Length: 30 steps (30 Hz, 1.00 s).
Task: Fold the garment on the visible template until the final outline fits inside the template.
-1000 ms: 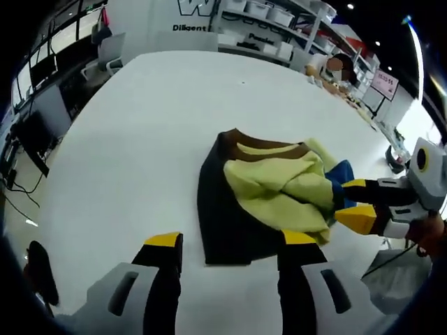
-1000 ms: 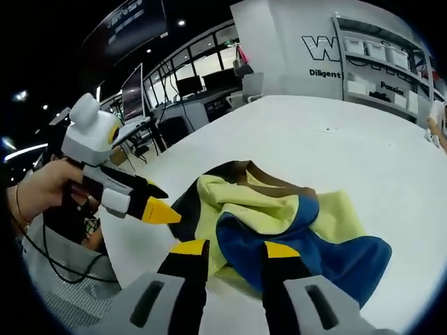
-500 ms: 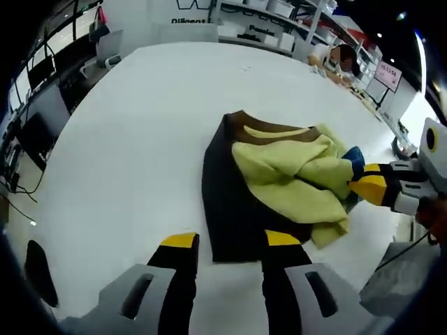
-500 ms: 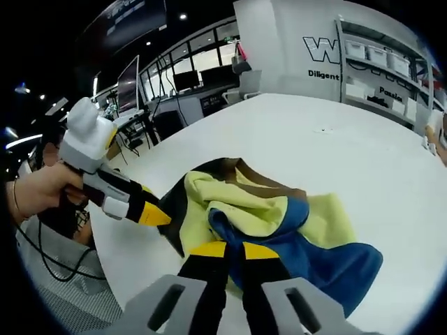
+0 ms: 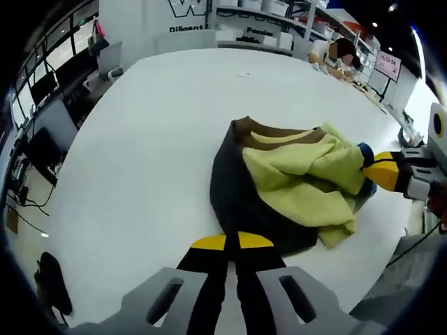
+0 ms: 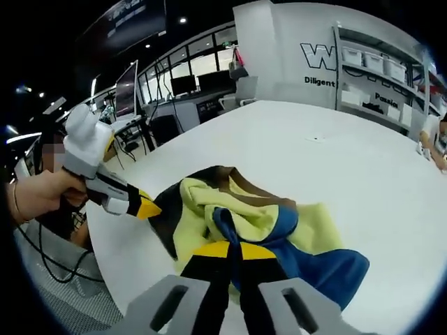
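A crumpled garment (image 5: 293, 185) in black, brown, yellow-green and blue lies on the white table (image 5: 154, 132), towards its near right side. My left gripper (image 5: 231, 242) is shut, its yellow tips pinched together on the garment's black near edge. My right gripper (image 5: 380, 174) comes in from the right, closed on the blue and yellow side. In the right gripper view the garment (image 6: 244, 213) spreads ahead, and my right gripper (image 6: 234, 250) is shut on its blue and yellow fold. The left gripper (image 6: 143, 206), held by a hand (image 6: 38, 195), bites the black edge at the left.
Shelves with white bins (image 5: 265, 21) and a white wall with lettering stand behind the table. A person (image 5: 339, 56) sits at the far right. Monitors and chairs (image 6: 188, 91) line the left side. The table's near edge (image 6: 105, 244) runs close to the garment.
Both grippers went from open to shut, each closing on an edge of the garment. The garment has bunched slightly.
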Each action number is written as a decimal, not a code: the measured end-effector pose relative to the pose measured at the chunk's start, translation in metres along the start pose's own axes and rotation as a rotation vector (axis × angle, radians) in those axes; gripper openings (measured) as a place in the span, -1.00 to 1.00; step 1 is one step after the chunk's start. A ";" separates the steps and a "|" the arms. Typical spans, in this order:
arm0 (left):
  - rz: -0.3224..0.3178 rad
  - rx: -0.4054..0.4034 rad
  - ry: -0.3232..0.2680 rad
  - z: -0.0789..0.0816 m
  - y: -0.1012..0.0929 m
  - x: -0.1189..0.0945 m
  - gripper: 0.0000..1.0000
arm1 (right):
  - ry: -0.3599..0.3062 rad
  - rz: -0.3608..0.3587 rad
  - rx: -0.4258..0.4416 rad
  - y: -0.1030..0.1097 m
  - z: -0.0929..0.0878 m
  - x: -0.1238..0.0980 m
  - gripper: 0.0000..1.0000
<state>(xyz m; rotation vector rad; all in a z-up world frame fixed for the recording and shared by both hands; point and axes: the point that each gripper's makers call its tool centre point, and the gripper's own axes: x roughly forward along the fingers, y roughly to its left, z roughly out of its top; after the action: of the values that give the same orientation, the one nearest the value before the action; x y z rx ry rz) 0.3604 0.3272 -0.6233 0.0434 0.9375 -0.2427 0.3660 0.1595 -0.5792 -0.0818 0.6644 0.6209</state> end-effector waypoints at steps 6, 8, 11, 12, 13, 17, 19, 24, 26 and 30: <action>0.027 0.016 -0.042 0.013 0.004 -0.011 -0.96 | -0.040 -0.051 -0.027 -0.009 0.014 -0.009 -1.00; 0.037 0.021 -0.063 0.020 0.006 -0.016 -0.96 | -0.055 -0.064 -0.037 -0.012 0.020 -0.011 -1.00; 0.056 0.030 -0.082 0.031 0.009 -0.021 -0.96 | -0.058 -0.089 -0.060 -0.020 0.026 -0.014 -1.00; 0.058 0.032 -0.090 0.035 0.009 -0.023 -0.96 | -0.058 -0.094 -0.063 -0.022 0.028 -0.015 -1.00; 0.061 0.032 -0.100 0.038 0.010 -0.024 -0.96 | -0.064 -0.097 -0.062 -0.023 0.030 -0.016 -1.00; 0.079 0.064 -0.131 0.054 0.011 -0.031 -0.96 | -0.098 -0.120 -0.073 -0.031 0.045 -0.022 -1.00; 0.080 0.070 -0.137 0.058 0.010 -0.033 -0.96 | -0.110 -0.131 -0.079 -0.035 0.051 -0.024 -1.00; 0.077 0.076 -0.158 0.070 0.011 -0.037 -0.96 | -0.133 -0.145 -0.071 -0.043 0.062 -0.027 -1.00; 0.079 0.075 -0.172 0.077 0.012 -0.039 -0.96 | -0.146 -0.152 -0.067 -0.047 0.067 -0.029 -1.00; 0.083 0.083 -0.197 0.093 0.014 -0.045 -0.96 | -0.164 -0.160 -0.066 -0.053 0.078 -0.031 -1.00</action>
<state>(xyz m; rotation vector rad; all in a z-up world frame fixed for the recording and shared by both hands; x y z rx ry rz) 0.4119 0.3365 -0.5333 0.1327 0.7278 -0.2051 0.4195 0.1209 -0.5053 -0.1432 0.4739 0.4891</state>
